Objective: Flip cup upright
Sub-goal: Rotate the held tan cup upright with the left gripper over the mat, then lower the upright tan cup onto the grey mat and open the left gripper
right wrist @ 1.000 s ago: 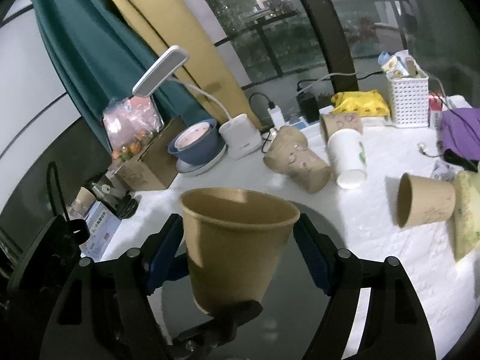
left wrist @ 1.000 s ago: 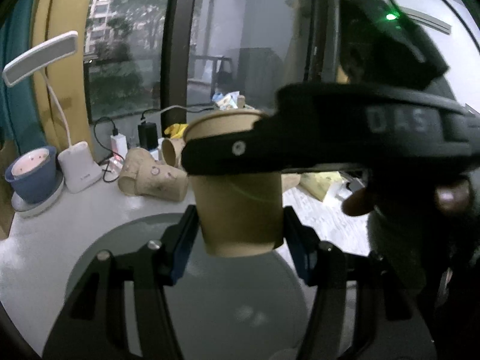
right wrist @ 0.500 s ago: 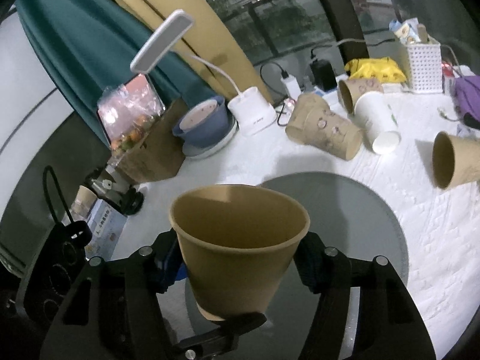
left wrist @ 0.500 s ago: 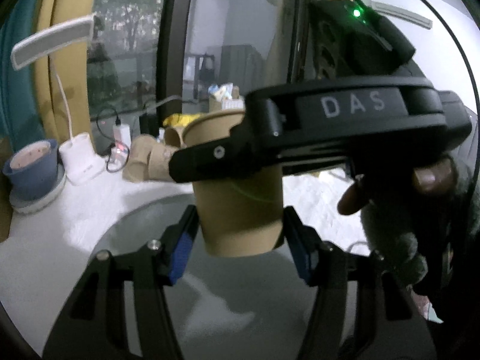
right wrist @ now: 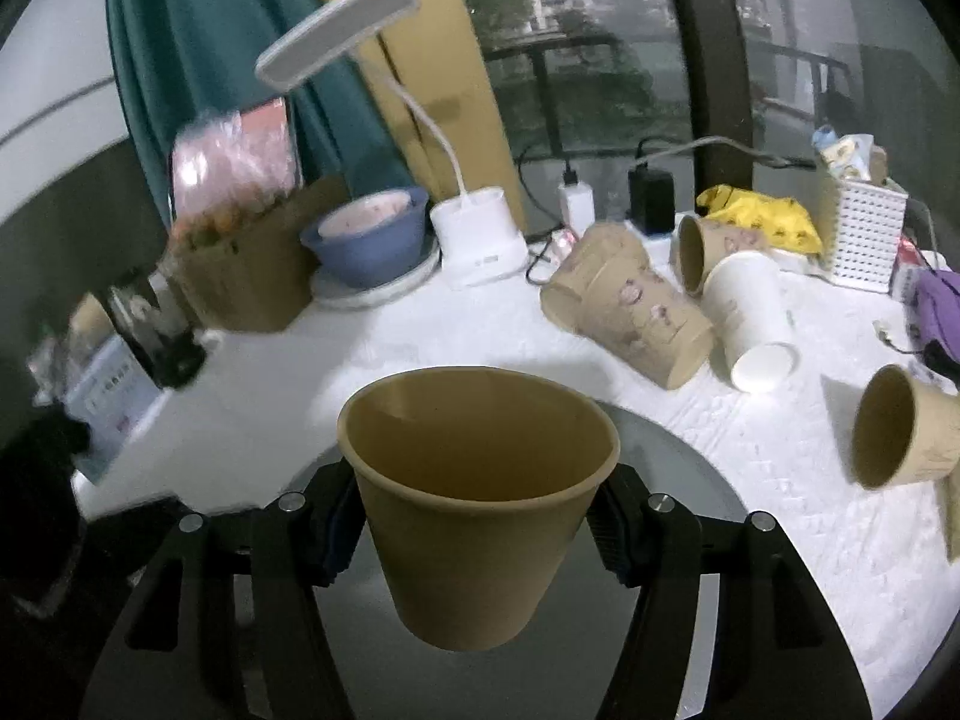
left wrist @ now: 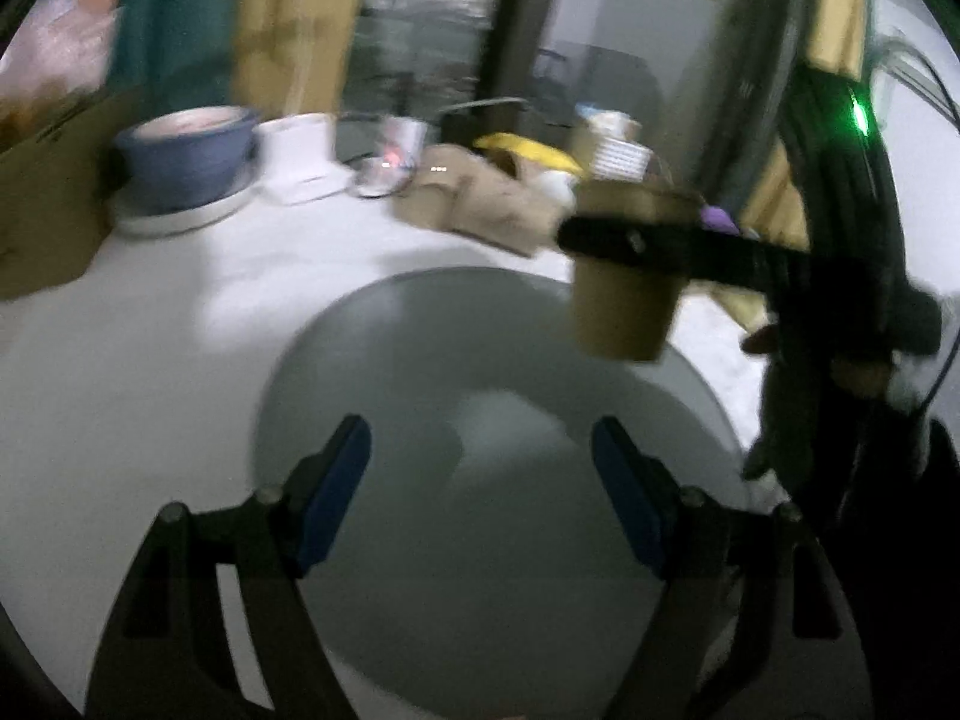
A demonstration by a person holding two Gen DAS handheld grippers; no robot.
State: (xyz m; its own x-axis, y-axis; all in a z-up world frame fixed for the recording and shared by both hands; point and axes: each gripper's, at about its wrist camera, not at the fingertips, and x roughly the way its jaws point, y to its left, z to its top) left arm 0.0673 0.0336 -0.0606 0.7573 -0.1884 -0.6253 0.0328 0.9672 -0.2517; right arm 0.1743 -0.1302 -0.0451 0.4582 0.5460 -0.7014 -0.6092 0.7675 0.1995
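Observation:
A brown paper cup (right wrist: 474, 498) stands upright, mouth up, held between the blue pads of my right gripper (right wrist: 474, 525), just above the round grey mat (right wrist: 690, 480). In the blurred left wrist view the same cup (left wrist: 624, 300) hangs over the mat's (left wrist: 420, 360) far right edge, clamped by the right gripper's black finger. My left gripper (left wrist: 480, 492) is open and empty, well back from the cup, over the mat.
Several paper cups lie on their sides on the white tablecloth: a patterned stack (right wrist: 624, 306), a white one (right wrist: 750, 318), a brown one (right wrist: 900, 432) at right. A desk lamp (right wrist: 474, 234), blue bowl (right wrist: 366, 237), cardboard box (right wrist: 252, 264) and white basket (right wrist: 864, 234) line the back.
My left gripper has let go of the cup, opened and pulled back to the left. The right gripper still holds the cup upright, a bit lower and nearer the mat.

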